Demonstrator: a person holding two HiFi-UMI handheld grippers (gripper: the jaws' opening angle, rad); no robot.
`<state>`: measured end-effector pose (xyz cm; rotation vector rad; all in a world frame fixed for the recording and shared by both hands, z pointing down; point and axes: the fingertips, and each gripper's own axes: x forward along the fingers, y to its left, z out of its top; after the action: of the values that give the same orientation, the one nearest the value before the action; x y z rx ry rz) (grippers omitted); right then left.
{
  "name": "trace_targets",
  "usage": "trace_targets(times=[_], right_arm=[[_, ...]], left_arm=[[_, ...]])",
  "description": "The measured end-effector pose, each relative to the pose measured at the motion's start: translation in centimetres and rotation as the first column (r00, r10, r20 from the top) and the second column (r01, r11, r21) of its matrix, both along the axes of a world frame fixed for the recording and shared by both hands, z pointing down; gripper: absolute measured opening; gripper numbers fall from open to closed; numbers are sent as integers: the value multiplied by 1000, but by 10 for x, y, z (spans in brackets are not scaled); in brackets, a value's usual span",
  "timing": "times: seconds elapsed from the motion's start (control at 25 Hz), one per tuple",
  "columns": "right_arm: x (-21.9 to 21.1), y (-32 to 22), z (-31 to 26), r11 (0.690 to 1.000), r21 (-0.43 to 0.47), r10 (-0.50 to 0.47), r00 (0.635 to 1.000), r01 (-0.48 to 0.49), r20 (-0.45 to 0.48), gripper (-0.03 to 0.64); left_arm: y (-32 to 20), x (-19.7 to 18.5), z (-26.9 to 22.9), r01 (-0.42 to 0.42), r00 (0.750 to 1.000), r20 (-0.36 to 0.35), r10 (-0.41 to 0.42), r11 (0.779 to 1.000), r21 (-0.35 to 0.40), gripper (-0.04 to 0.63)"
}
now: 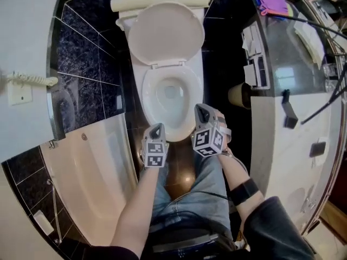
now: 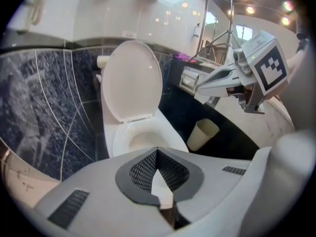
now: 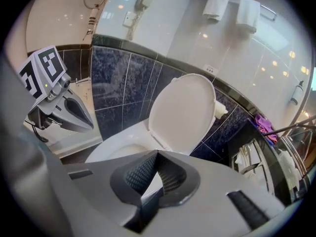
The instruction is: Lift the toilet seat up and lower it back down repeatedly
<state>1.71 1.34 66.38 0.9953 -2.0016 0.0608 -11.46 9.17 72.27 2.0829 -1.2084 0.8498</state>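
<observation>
Held left gripper (image 1: 158, 127) and right gripper (image 1: 201, 109) side by side near the front of the bowl (image 1: 197, 83). Kept both pairs of jaws pressed together, pinching nothing. Found seat (image 1: 148, 91) flat on the bowl (lid (image 1: 165, 34) upright against the tank (image 1: 162, 0)).

"How are my arms sitting right now?"

"I've got your left forearm (image 1: 134, 213) and right forearm (image 1: 237, 173) both bare and reaching forward. The left hand-held gripper (image 1: 158, 128) and right hand-held gripper (image 1: 201, 111) are side by side, near each other but apart. Both point forward and down, and the right is a little further ahead."

"And my jaws?"

"Tips together on both, nothing between them."
</observation>
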Motion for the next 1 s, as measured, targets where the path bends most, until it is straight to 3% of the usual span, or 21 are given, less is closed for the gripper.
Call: trace_targets(times=[0.24,0.48,0.72,1.0], right_arm=[[-6,-13,-130,996,28,82,982,-88,171,18],[7,-22,-223,987,31,139,935,-158,327,18],[26,-30,-281,983,45,149,912,-179,383,18],[43,-26,-288,980,51,159,910,-193,383,19]], left_arm=[[-45,-12,-162,28,1000,-9,-27,984,175,-5],[-60,-30,-282,68,998,-10,-68,956,284,-5],[-68,-38,-341,112,993,-17,-114,917,383,-5],[-66,-29,-365,122,992,-36,-118,902,415,-6]])
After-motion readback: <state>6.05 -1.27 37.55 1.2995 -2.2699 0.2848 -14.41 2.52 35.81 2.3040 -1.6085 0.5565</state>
